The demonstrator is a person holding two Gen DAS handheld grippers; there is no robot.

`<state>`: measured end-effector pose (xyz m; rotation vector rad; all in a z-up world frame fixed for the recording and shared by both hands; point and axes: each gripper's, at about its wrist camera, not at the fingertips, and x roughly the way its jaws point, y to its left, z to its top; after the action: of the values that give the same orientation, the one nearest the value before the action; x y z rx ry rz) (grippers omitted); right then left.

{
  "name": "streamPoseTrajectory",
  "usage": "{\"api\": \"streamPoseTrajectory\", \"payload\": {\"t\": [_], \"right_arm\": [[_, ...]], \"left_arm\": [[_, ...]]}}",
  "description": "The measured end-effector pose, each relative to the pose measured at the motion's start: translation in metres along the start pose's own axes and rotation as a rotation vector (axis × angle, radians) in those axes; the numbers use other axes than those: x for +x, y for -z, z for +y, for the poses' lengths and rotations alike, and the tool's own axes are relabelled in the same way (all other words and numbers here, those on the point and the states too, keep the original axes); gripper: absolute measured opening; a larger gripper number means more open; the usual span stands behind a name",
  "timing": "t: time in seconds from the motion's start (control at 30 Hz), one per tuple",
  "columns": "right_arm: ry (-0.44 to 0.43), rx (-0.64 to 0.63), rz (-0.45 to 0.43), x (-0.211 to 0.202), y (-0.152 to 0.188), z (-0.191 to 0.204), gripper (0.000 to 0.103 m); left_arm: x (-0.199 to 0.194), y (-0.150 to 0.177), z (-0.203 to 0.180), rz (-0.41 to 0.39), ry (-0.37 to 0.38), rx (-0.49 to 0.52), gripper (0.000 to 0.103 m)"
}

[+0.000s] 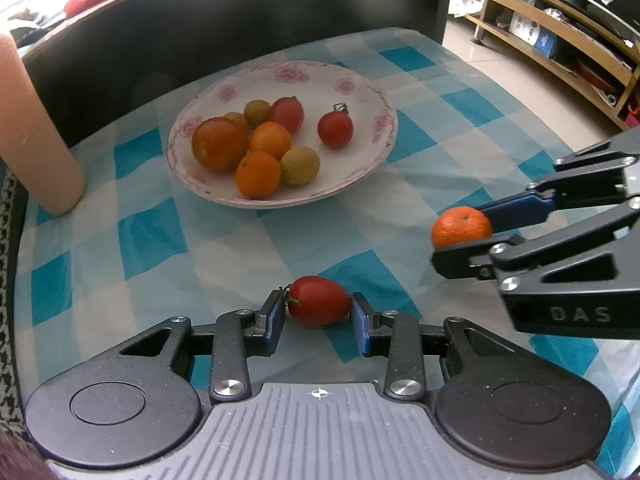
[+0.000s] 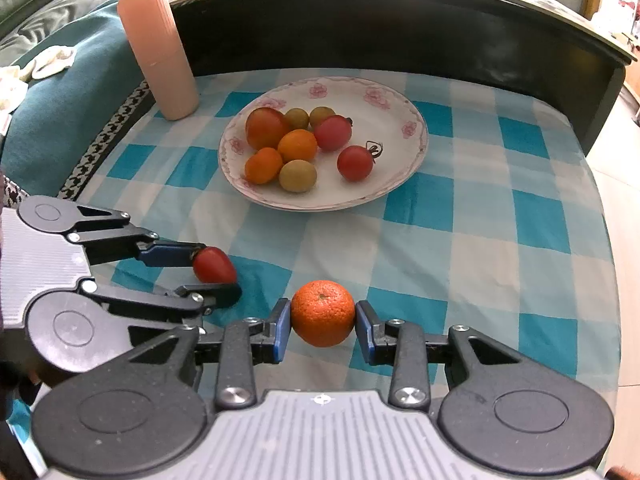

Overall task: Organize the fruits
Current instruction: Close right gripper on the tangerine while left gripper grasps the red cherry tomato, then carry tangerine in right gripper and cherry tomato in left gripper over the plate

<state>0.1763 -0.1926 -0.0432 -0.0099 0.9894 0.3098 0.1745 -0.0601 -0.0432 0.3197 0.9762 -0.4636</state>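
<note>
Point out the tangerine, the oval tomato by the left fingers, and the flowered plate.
tangerine (image 2: 323,313), right wrist view, middle of its peel
oval tomato (image 1: 319,300), left wrist view, middle of its skin
flowered plate (image 2: 394,118), right wrist view, bare inner surface

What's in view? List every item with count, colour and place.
plate: one, white with pink flowers, middle of the cloth.
fruits on plate: eight; red, orange and yellow-green; seven clustered on its left, one red tomato apart on the right.
tomato: one, red, near edge, between the left tongs' pads.
mandarin: one, orange, near edge, between the right tongs' pads.
cylinder: one, peach, upright at the far left corner.
cloth: one, blue and white check, covering the table.
left tongs: black, blue pads, around the tomato.
right tongs: black, blue pads, around the mandarin.
</note>
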Motion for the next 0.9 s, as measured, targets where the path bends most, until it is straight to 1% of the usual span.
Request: {"api": "streamPoseTrajectory", "payload": {"t": [0.3,0.6,0.9], "right_arm": [[0.007,-0.02,0.003,0.002,-0.002,0.004,0.05],[0.01,-0.028,0.006,0.002,-0.003,0.006,0.05],[0.013,-0.017,-0.01,-0.002,-0.006,0.006,0.05]], "left_arm": [[-0.005,-0.002,0.0,-0.011,0.005,0.005,0.043],[-0.01,-0.003,0.002,-0.018,-0.01,0.004,0.043],[-0.013,-0.007,0.003,-0.035,-0.014,-0.003,0.043]]}}
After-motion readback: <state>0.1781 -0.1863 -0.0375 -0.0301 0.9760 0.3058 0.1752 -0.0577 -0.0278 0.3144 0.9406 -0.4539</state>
